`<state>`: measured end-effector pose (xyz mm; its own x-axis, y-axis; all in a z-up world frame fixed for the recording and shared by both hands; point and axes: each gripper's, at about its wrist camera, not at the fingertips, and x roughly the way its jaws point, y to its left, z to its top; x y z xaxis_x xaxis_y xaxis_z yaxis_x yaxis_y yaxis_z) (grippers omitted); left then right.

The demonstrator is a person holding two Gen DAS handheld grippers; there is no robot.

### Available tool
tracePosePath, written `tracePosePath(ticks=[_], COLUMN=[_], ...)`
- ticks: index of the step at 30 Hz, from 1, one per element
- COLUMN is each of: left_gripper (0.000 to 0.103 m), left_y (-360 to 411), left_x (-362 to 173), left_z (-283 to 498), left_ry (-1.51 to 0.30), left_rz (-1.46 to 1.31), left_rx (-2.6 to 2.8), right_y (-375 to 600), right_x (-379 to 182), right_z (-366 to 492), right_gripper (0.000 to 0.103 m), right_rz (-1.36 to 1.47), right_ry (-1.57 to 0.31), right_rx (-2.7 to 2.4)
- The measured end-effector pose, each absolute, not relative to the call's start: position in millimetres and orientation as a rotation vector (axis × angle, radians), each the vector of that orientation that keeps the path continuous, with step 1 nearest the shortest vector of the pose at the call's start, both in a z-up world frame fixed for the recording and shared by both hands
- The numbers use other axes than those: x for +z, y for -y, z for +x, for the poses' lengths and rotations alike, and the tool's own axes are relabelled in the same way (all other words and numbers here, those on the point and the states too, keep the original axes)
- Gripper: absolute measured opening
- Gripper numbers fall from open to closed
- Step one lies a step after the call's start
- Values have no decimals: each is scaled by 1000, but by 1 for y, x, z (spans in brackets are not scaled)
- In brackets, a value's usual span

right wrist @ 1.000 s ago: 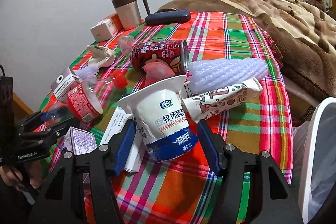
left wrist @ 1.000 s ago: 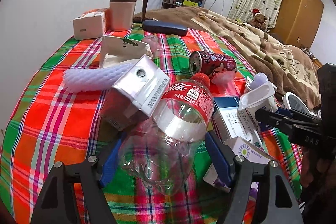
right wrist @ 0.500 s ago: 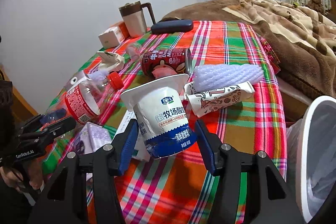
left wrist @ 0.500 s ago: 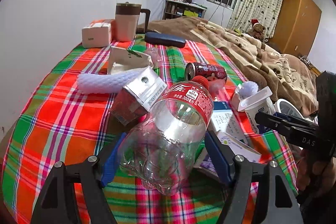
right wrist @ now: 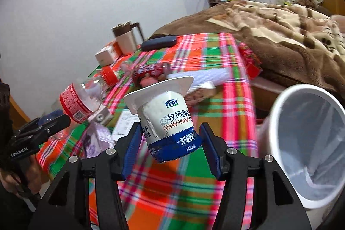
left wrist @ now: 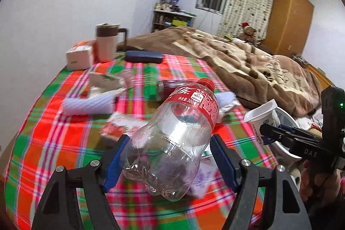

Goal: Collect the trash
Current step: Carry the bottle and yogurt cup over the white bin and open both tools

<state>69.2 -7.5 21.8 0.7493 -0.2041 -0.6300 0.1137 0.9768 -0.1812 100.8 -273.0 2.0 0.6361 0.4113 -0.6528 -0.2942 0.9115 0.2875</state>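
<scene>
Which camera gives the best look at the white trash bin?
The right wrist view: the white trash bin fills its right side, open mouth and liner visible. The left wrist view shows only a sliver of rim behind the yogurt cup.

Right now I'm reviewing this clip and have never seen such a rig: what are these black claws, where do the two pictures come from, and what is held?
A person holds a handheld two-finger claw in each hand; a fisheye camera on each looks along its fingers. The left claw grips an empty plastic bottle; the right claw grips a yogurt cup. On the plaid tablecloth lie a can, cartons and foam netting. A lined white bin stands to the right.
</scene>
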Motion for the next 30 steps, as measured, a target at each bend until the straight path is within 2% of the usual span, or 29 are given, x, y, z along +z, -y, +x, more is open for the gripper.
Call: tracePosePath(ticks=[19,30], left_gripper=[76,76], left_y=[195,255], left_x=[9,-9], left_z=[107,130], left_ry=[-764,-817], left_rz=[12,74], left_rx=[-535,-642], right_y=[404,432], right_x=[-18,-31], right_z=[73,75], right_gripper=[57,57], right_rz=[284,282], right_ry=[-812,-861], right_rx=[40,-30])
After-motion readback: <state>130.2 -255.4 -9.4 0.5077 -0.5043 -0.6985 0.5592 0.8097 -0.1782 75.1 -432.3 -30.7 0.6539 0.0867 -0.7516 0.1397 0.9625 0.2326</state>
